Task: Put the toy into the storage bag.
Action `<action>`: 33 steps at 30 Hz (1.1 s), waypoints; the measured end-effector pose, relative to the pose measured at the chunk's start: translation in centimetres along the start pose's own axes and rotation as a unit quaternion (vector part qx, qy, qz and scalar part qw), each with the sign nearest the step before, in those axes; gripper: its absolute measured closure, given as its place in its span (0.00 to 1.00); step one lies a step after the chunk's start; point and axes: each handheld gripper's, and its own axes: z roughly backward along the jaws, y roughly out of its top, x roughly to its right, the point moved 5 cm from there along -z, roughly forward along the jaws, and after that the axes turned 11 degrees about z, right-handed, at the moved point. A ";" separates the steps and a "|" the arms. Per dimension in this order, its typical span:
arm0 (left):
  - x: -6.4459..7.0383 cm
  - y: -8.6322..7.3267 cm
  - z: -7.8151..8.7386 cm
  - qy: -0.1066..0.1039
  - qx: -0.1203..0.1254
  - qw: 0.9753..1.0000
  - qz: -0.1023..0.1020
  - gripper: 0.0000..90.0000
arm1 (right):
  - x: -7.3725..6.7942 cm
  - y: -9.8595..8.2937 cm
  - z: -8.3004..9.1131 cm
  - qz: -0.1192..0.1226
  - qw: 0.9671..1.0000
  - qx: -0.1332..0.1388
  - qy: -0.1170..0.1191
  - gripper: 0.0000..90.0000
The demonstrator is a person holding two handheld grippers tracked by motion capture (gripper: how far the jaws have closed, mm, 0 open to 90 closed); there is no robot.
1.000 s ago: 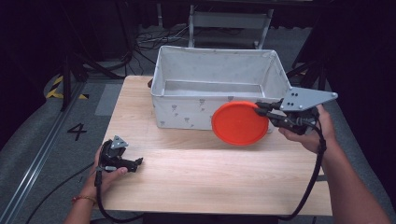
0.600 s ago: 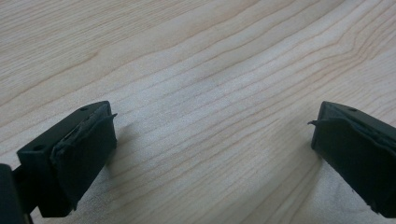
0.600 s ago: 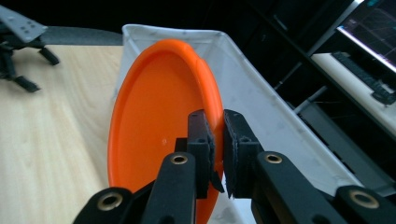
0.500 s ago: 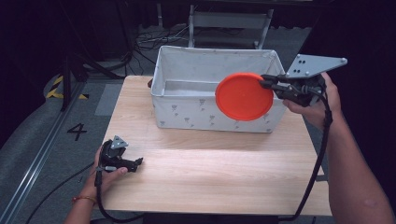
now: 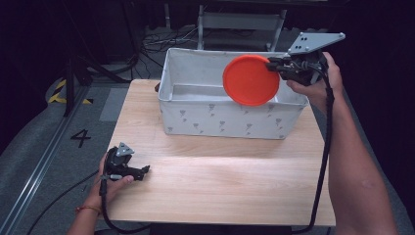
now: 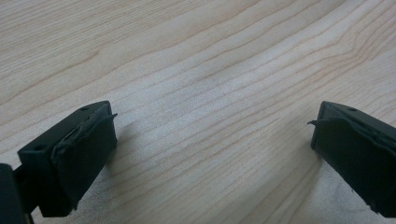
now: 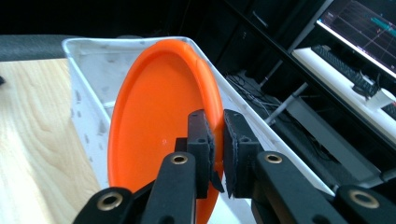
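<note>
Hidden: the fabric bin [image 5: 230, 120] floor behind the plate; in the right gripper view the plate's lower edge sits behind the claw.
Plate: orange plate [image 5: 251, 80], round, shallow-rimmed, held on edge over the bin's right end above the desk [image 5: 220, 176].
Right claw [image 5: 270, 65]: clamped on the plate's rim.
Left claw [image 5: 145, 170]: jaws wide apart, resting low on the desk's front-left.
Change: the plate has risen from beside the bin's front wall to above its rim.
</note>
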 end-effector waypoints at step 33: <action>0.0 0.0 0.0 0.000 0.000 1.000 0.000 0.01 | -0.3 -5.0 -9.7 0.006 0.991 -0.114 0.071 0.92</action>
